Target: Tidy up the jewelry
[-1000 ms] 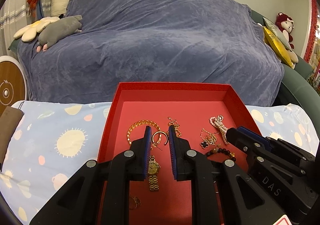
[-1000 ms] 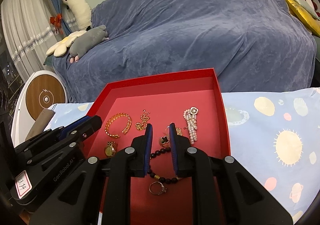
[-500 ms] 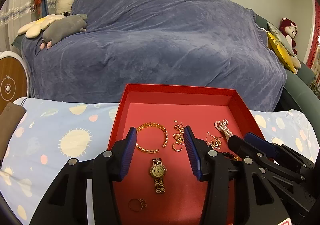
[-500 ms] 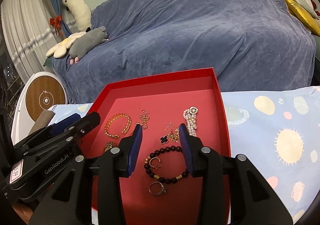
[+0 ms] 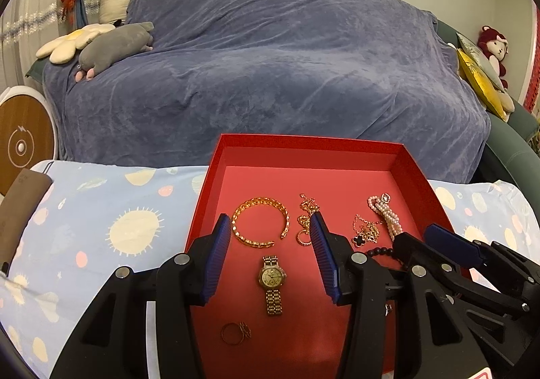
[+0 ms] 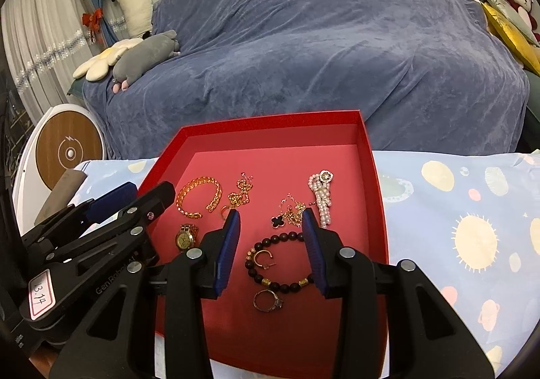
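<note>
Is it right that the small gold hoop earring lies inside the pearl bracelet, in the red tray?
Not quite. In the right wrist view, the small gold hoop earring lies inside the dark bead bracelet, in the red tray. The pearl bracelet lies farther back.

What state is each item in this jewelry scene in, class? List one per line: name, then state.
red tray: open, no lid on it.
gold cuff bracelet: lying flat in the tray.
wristwatch: lying face up.
dark bead bracelet: flat, small hoop earring inside its loop.
pearl bracelet: bunched.
left gripper: open, empty.
right gripper: open, empty.
</note>
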A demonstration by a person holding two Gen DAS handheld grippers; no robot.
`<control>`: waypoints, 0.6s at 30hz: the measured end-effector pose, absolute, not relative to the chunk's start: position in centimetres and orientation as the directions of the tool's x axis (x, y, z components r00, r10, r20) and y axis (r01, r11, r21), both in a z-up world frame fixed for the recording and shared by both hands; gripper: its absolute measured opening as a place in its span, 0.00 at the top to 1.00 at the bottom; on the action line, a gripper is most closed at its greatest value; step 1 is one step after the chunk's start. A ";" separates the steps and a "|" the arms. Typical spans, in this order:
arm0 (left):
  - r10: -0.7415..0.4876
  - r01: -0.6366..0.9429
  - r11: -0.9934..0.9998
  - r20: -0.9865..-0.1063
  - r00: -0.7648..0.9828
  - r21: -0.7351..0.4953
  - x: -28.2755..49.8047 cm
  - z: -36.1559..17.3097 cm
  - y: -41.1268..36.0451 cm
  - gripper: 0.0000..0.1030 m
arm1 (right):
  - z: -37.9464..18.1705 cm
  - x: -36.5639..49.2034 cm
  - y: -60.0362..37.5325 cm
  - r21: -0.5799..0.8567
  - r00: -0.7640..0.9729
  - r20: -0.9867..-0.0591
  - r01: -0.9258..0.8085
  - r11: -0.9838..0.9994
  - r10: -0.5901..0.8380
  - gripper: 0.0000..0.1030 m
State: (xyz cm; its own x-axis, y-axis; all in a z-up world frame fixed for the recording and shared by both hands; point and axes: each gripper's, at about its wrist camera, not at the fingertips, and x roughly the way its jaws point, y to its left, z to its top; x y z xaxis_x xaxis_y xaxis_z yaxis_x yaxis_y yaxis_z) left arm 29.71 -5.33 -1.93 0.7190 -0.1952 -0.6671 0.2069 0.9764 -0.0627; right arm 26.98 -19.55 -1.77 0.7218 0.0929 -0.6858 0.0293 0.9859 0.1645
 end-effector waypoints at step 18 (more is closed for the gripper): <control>-0.166 0.216 0.976 -0.676 0.718 -0.011 21.3 6.1 -4.7 0.55 | 6.6 16.4 -19.6 0.166 0.759 -0.648 0.061 0.984 0.062 0.63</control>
State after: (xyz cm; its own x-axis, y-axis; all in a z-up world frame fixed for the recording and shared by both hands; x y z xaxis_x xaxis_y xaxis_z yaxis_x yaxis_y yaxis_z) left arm 21.34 -4.65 6.08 0.7180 -0.1663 -0.6759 0.2159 0.9764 -0.0109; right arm 16.44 -19.61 6.60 0.7593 0.0622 -0.6477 0.0610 0.9842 0.1660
